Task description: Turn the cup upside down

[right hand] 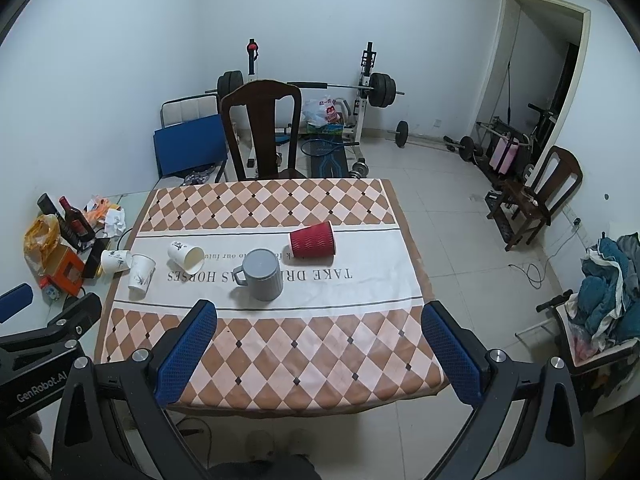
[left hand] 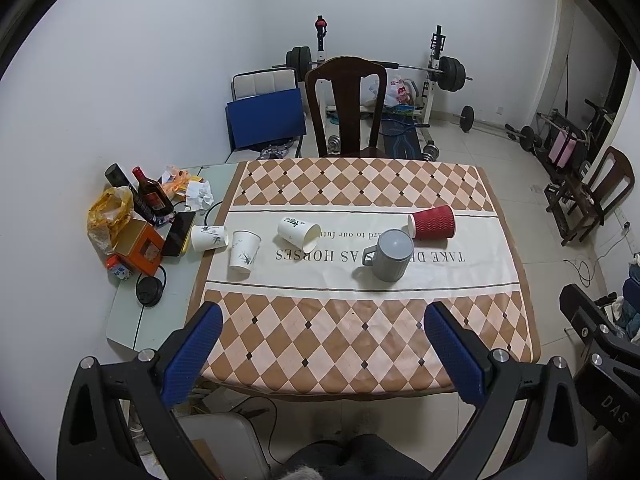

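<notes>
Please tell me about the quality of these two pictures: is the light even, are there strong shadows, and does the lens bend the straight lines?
Left wrist view: soft, even, cool light; the grey mug casts only a faint shadow; the far edge of the table bows, and the corners are black. Right wrist view: the same flat light; the door frame curves; the red cup looks sharp, without glare.

Red ribbed cup (left hand: 433, 222), grey mug (left hand: 390, 255), white printed paper cups (left hand: 245, 255), brown-and-peach diamond-checked tablecloth (left hand: 360, 344).
</notes>
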{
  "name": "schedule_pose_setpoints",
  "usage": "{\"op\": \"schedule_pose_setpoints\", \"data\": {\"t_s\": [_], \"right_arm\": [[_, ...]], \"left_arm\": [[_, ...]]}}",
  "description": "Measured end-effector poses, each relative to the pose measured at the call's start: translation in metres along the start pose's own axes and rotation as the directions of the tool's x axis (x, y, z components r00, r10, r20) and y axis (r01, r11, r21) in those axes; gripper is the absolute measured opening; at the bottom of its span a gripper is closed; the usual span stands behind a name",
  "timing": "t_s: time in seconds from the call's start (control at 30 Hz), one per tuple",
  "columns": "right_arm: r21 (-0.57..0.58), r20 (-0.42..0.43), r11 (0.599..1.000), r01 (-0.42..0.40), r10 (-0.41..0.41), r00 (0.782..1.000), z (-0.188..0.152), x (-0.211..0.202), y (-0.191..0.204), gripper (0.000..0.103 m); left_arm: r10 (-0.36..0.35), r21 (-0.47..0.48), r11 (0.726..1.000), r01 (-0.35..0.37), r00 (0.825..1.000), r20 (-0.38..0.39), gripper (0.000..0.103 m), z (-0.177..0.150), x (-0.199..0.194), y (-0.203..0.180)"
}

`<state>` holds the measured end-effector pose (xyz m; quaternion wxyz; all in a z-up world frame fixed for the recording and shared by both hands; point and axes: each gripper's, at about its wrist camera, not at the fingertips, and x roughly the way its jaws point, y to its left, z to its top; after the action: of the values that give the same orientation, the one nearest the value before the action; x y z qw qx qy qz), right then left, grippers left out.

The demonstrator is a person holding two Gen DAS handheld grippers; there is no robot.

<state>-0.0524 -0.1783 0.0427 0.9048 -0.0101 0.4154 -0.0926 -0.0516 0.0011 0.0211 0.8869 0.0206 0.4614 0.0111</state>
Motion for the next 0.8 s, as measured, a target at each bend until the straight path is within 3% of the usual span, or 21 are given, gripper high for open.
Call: {"op": "schedule_pose_setpoints", "data": {"t_s": [0.8], "right_arm": [[-0.011, -0.009, 1.0, -0.001, 0.001, 1.0, -0.0001, 0.0059, -0.0056, 0.103]], "left_arm": [[-0.014, 0.028, 1.0, 0.014, 1.0, 0.003, 0.103, 0.0042, -0.002, -0.0033]]}}
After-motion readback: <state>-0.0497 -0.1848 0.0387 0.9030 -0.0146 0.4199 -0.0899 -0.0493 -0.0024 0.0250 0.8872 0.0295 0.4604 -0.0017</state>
